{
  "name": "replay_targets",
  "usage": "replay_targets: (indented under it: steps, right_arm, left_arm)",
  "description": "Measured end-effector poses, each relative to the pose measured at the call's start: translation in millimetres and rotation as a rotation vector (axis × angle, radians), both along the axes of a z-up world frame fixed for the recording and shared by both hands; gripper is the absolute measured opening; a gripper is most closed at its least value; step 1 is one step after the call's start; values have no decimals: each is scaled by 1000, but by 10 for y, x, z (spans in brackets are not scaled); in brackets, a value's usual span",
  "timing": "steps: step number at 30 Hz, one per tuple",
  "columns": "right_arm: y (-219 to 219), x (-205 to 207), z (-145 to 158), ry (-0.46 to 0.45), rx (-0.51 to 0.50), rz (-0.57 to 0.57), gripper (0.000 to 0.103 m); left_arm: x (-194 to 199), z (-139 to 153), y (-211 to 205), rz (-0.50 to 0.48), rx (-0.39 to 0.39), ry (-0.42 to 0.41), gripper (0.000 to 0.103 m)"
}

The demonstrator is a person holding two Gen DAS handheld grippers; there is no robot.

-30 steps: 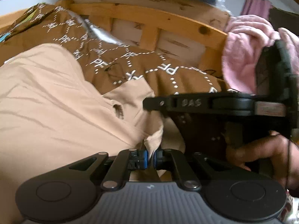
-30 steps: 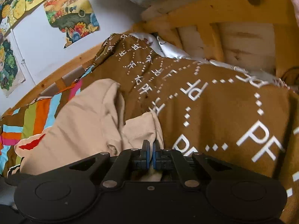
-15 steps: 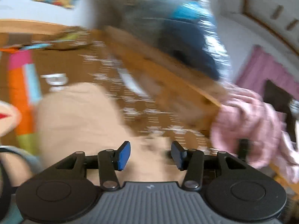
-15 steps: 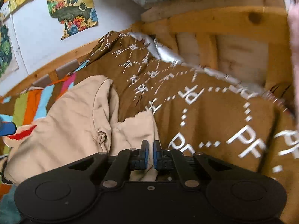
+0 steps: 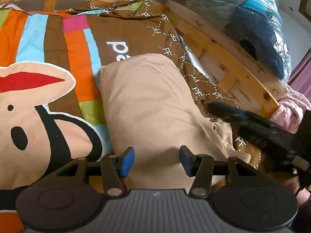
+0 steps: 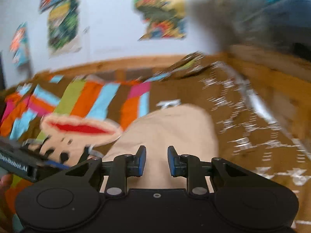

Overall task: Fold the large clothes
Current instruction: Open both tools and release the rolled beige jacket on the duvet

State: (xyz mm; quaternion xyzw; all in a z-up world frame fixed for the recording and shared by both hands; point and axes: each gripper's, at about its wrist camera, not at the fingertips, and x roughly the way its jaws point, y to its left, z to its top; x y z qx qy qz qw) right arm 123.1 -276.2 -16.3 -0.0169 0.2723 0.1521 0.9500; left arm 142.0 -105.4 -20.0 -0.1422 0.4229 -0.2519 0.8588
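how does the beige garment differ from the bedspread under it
The beige garment is plain, one colour; the bedspread has bright stripes, a cartoon face and white "PF" lettering. The garment lies as a compact folded bundle with soft creases; the bedspread covers much more of the bed and spreads out beneath it. Both are soft fabric, neither held by a tool.

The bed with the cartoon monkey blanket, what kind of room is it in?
Probably a child's bedroom: a wooden bed frame, a colourful patchwork blanket with a cartoon monkey face, and bright picture posters on the wall. A folded beige garment lies on the bed.
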Motion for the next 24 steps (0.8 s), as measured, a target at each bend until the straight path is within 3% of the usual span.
replay_targets:
  steps: [5,8,12,16,19,21,24]
  right_arm:
    - [212,35,-397,94,-126,57,24]
    - [104,21,-578,146,-58,22,24]
    - [87,-56,-755,112,-46,4,24]
    - [-17,-46,-596,103,-10,19,24]
    - [-130,77,-273,1,-36,-3,24]
    - [-130,364,-102,-26,-52,-14,24]
    - [-57,883,-92,-3,-49,-14,24]
  left_arm:
    - [-14,-201,-79,-14,13,13,55]
    - [-37,-331,-180,-37,63,5,54]
    - [-53,-423,-262,-55,98,-26,52]
    - [-73,-401,-202,-59,70,-33,53]
    - [-83,-391,-165,-46,50,-27,53]
    - [-88,-395,-180,-44,50,-26,53]
    - [-107,-393,-201,-43,56,-33,53]
